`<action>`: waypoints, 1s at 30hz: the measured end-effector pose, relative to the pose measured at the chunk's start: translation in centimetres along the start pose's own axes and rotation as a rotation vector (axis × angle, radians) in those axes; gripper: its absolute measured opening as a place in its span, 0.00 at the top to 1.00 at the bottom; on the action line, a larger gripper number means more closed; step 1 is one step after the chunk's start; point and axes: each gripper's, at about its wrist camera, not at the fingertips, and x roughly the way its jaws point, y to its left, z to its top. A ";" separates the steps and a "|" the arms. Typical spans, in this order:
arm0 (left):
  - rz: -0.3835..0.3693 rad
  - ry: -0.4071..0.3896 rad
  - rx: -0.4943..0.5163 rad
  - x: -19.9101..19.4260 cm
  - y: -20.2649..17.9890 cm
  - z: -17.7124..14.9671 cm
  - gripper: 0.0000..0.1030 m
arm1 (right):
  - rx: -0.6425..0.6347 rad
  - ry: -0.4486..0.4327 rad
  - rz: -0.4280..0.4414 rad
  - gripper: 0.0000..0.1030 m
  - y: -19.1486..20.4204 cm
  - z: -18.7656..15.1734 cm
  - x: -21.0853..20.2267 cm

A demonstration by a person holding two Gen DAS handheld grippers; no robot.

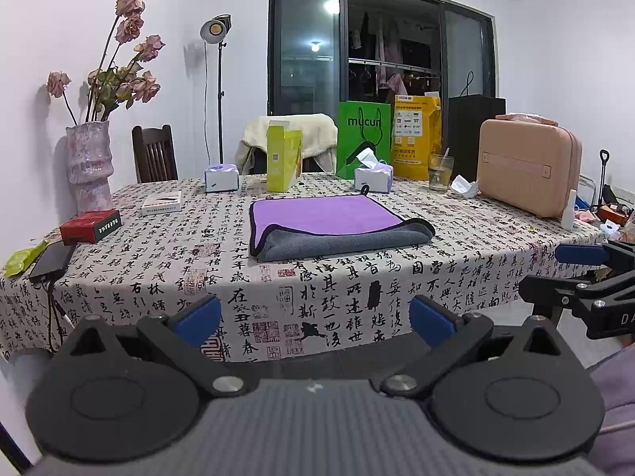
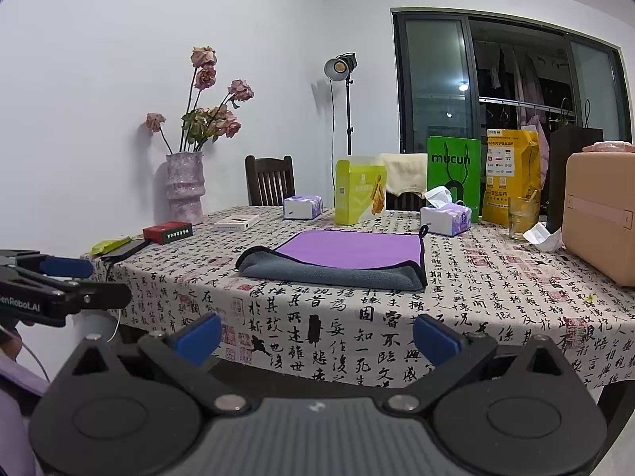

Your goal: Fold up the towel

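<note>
A purple towel [image 1: 323,216] with a grey underside and dark edging lies on the table, its near edge folded over as a thick grey roll [image 1: 345,242]. It also shows in the right wrist view [image 2: 349,248]. My left gripper [image 1: 315,317] is open and empty, held off the table's front edge, well short of the towel. My right gripper [image 2: 315,337] is open and empty too, also in front of the table. The right gripper shows at the right edge of the left wrist view [image 1: 583,269]. The left gripper shows at the left edge of the right wrist view [image 2: 67,281].
The table [image 1: 119,246] has a calligraphy-print cloth. A vase of dried roses [image 1: 89,166], red box [image 1: 90,225], phone [image 1: 51,261], two tissue boxes [image 1: 221,177], yellow-green carton [image 1: 282,158], green bag [image 1: 363,137], glass [image 1: 440,172] and pink case [image 1: 530,166] stand around the towel.
</note>
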 end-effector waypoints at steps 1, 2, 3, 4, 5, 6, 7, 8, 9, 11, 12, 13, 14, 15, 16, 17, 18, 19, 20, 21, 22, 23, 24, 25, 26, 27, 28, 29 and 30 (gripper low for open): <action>-0.001 0.000 0.000 0.0 0.0 0.0 0.00 | -0.001 -0.001 -0.001 0.00 0.0 0.0 -0.1; -0.001 0.001 0.000 0.0 0.0 0.0 0.00 | -0.001 -0.001 0.000 0.00 0.0 0.0 -0.1; -0.001 0.001 0.000 0.0 0.0 0.0 0.00 | -0.002 -0.002 0.001 0.00 0.0 0.1 -0.1; 0.000 0.000 0.000 0.0 0.0 0.0 0.00 | -0.003 -0.002 0.003 0.00 0.1 0.1 -0.1; 0.000 0.000 0.001 0.0 0.0 0.0 0.00 | -0.003 -0.002 0.003 0.00 0.1 0.1 -0.1; 0.000 0.000 0.001 0.0 0.0 0.0 0.00 | -0.003 -0.002 0.003 0.00 0.1 0.1 -0.1; -0.001 0.000 0.001 0.0 0.0 0.0 0.00 | -0.003 -0.002 0.003 0.00 0.1 0.1 -0.1; -0.001 0.000 0.001 0.0 0.0 0.0 0.00 | -0.003 -0.002 0.003 0.00 0.1 0.1 -0.2; -0.002 0.001 0.000 0.0 0.0 0.0 0.00 | -0.003 -0.002 0.003 0.00 0.1 0.1 -0.2; -0.003 0.002 0.001 0.0 -0.1 0.2 0.00 | -0.002 -0.002 0.003 0.00 0.1 0.1 -0.1; -0.002 0.002 0.001 0.0 -0.1 0.2 0.00 | -0.002 -0.001 0.003 0.00 0.0 0.1 -0.1; -0.002 0.002 0.002 0.1 -0.1 0.2 0.00 | -0.001 -0.001 0.003 0.00 0.0 0.1 -0.1; -0.002 0.002 0.002 0.1 -0.1 0.2 0.00 | -0.001 -0.002 0.001 0.00 0.1 0.1 -0.2; -0.001 0.001 0.003 0.1 0.0 0.2 0.00 | -0.002 -0.003 0.000 0.00 0.1 0.1 -0.2; -0.001 0.001 0.003 0.1 0.0 0.2 0.00 | -0.002 -0.004 0.000 0.00 0.0 0.2 -0.2; -0.002 0.001 0.004 0.1 0.0 0.2 0.00 | -0.002 -0.004 -0.001 0.00 0.0 0.2 -0.2; -0.002 0.001 0.003 0.1 0.0 0.2 0.00 | -0.001 -0.005 -0.001 0.00 0.0 0.1 -0.2; -0.001 0.001 0.003 0.1 0.0 0.2 0.00 | 0.000 -0.005 -0.002 0.00 0.0 0.2 -0.2; -0.001 0.001 0.003 0.1 0.0 0.2 0.00 | 0.000 -0.005 -0.002 0.00 -0.1 0.2 -0.2; -0.002 0.001 0.003 0.1 0.0 0.2 0.00 | 0.001 -0.006 -0.004 0.00 0.0 0.2 -0.2; -0.001 0.001 0.004 0.1 -0.1 0.2 0.00 | 0.001 -0.007 -0.005 0.00 0.0 0.2 -0.2; -0.001 0.000 0.004 0.1 -0.1 0.2 0.00 | 0.001 -0.006 -0.004 0.00 0.0 0.2 -0.2; 0.000 -0.001 0.005 0.1 -0.1 0.2 0.00 | 0.001 -0.006 -0.004 0.00 0.0 0.1 -0.2; 0.000 -0.002 0.006 0.2 0.0 0.1 0.00 | 0.001 -0.007 -0.004 0.00 0.0 0.1 -0.3; -0.001 -0.001 0.006 0.2 -0.1 0.1 0.00 | 0.001 -0.008 -0.004 0.00 0.0 0.1 -0.3; -0.001 -0.002 0.006 0.2 -0.1 0.1 0.00 | 0.001 -0.008 -0.004 0.00 0.0 0.2 -0.3; -0.001 -0.002 0.006 0.2 0.0 0.1 0.00 | 0.001 -0.008 -0.004 0.00 0.0 0.1 -0.3; 0.000 -0.002 0.006 0.2 -0.1 0.1 0.00 | 0.001 -0.008 -0.004 0.00 0.0 0.1 -0.3; 0.000 -0.002 0.006 0.2 -0.1 0.1 0.00 | 0.001 -0.007 -0.003 0.00 0.0 0.1 -0.3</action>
